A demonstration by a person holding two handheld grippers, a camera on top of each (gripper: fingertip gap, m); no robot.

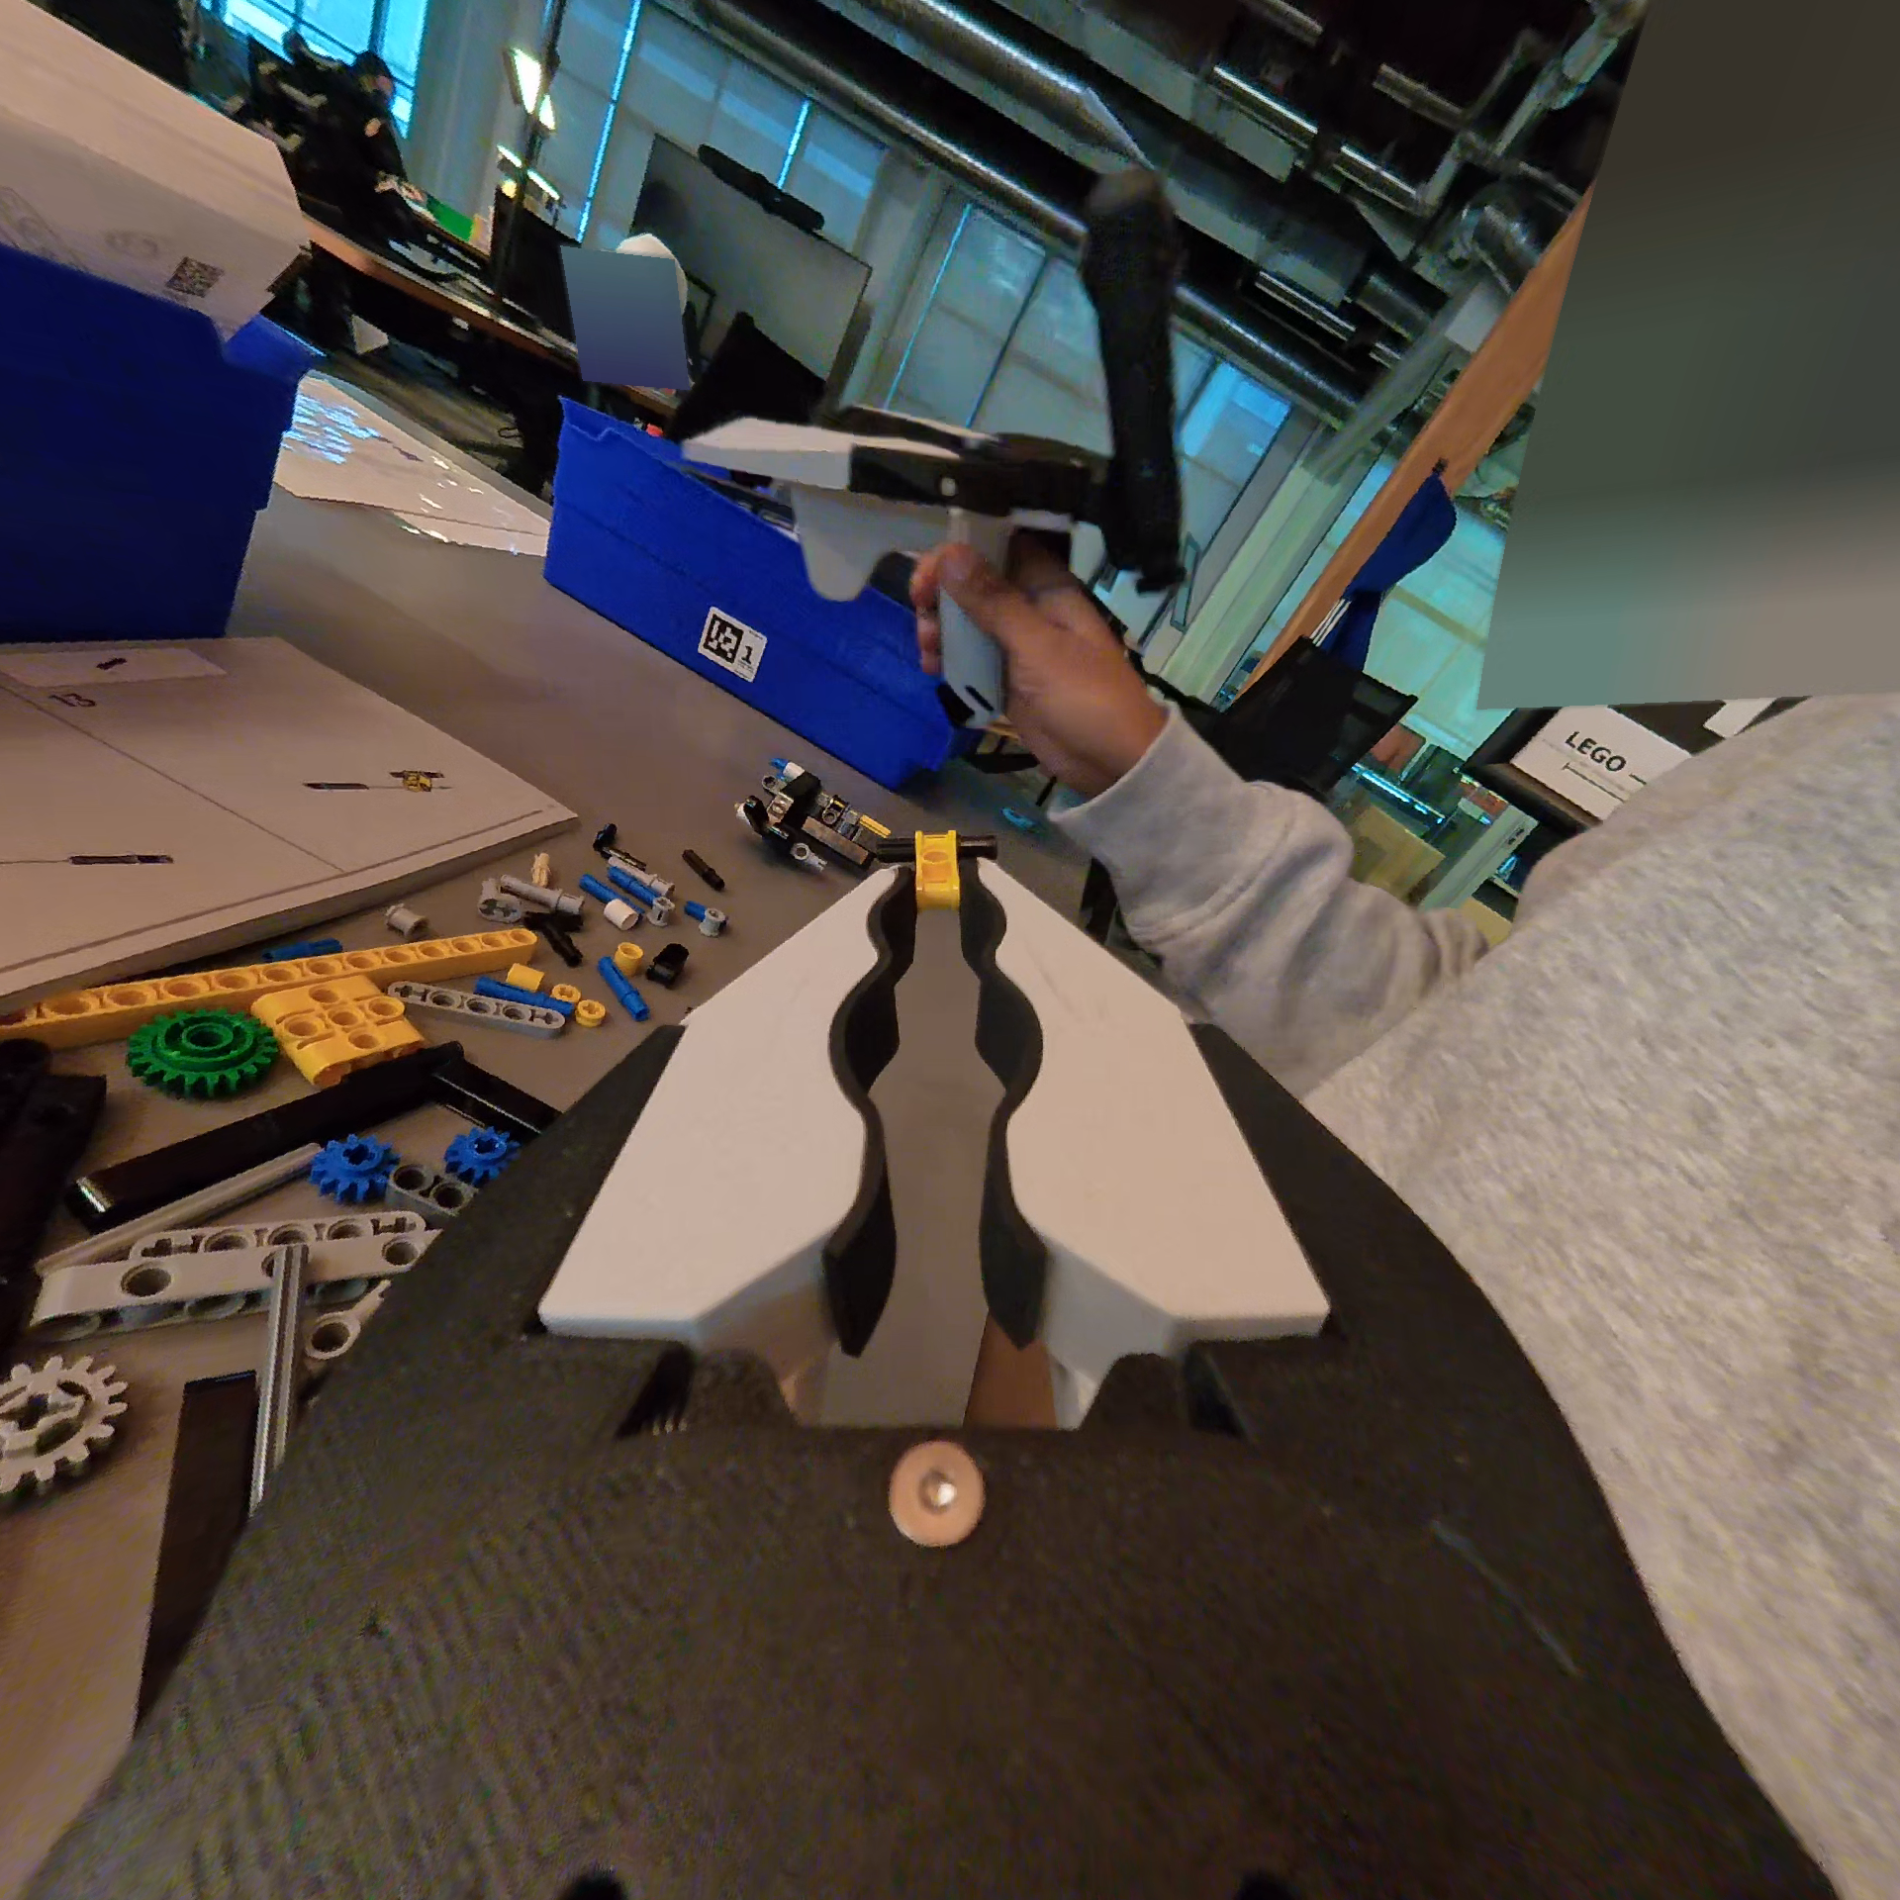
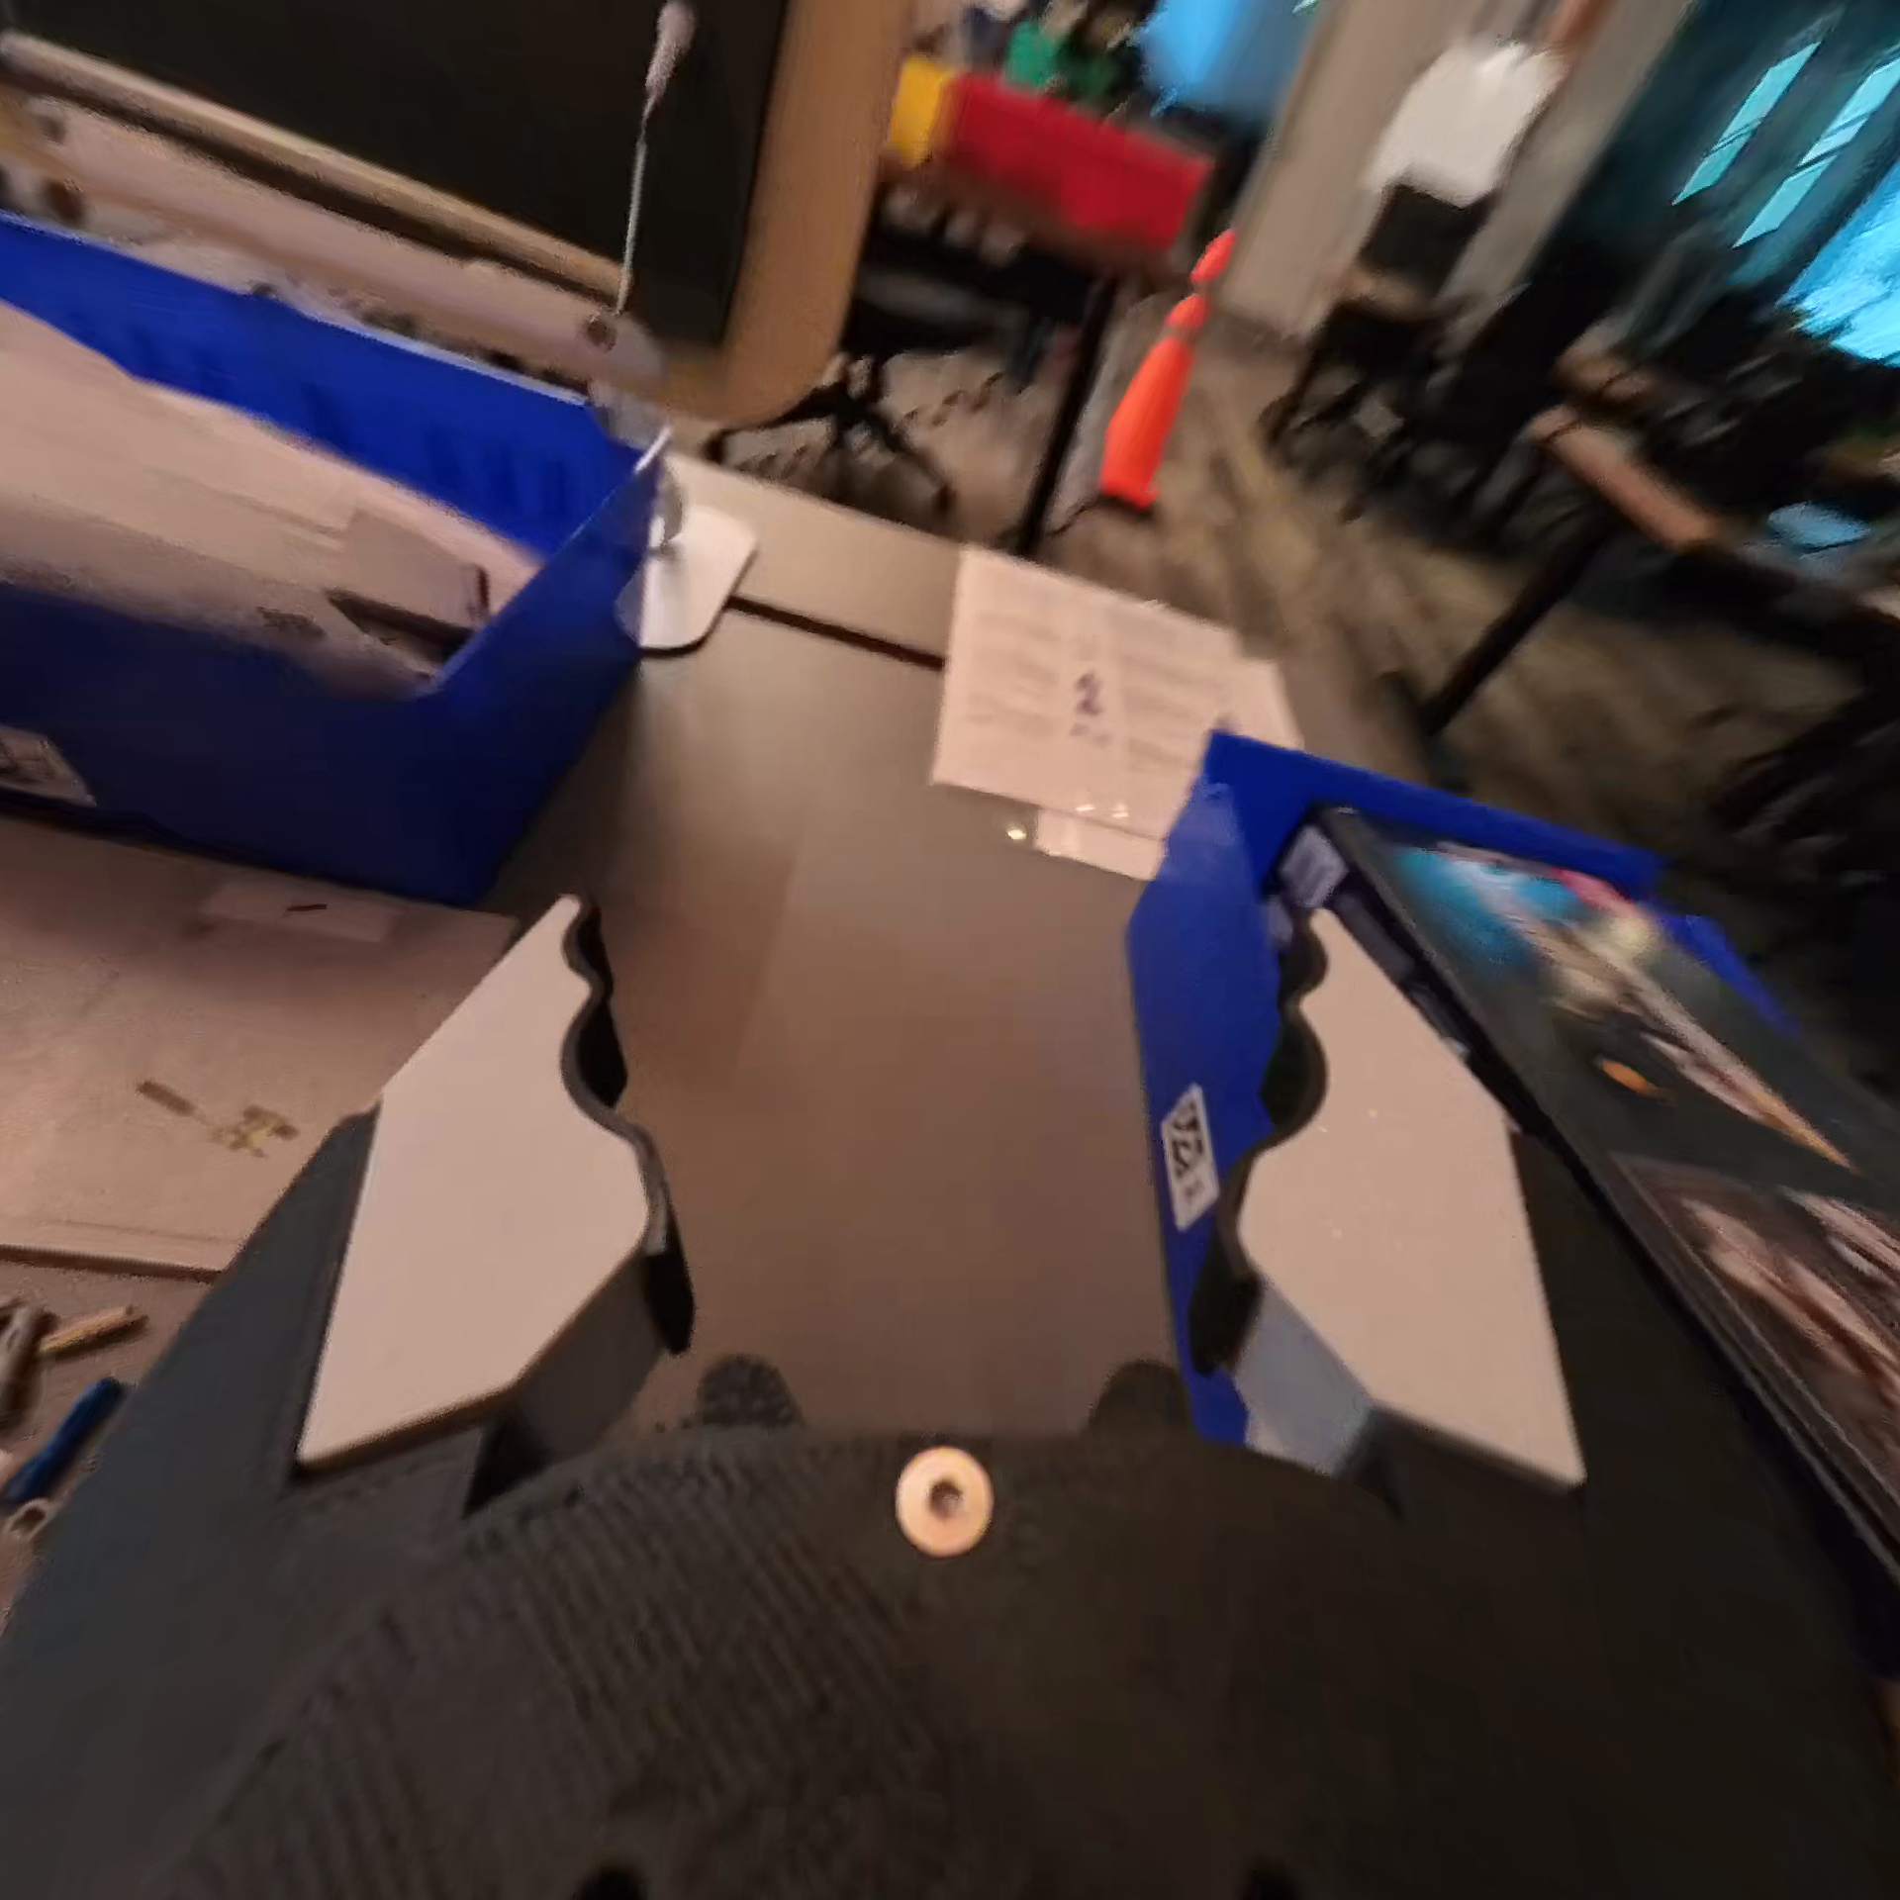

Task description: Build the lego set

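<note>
Tool work, mid-build. Left tool (image 1: 934,874) is closed on a small yellow connector (image 1: 936,869) with a black pin (image 1: 972,845) through its far end, pinched only at the fingertips and held above the counter (image 1: 494,658). Right tool (image 2: 941,1121) hangs in the air with jaws wide apart and nothing between them, over bare counter between two blue bins (image 2: 308,720); its view is motion-blurred. Loose parts lie on the near left: yellow beam (image 1: 278,977), green gear (image 1: 201,1049), blue pins (image 1: 622,987). A small sub-assembly (image 1: 812,817) sits just beyond the connector, beside the instruction booklet (image 1: 236,781).

Risks, as I judge them: the tip grip is shallow, so any side push while mating may twist the connector or drop it among the loose parts. The pin may also slide out.
</note>
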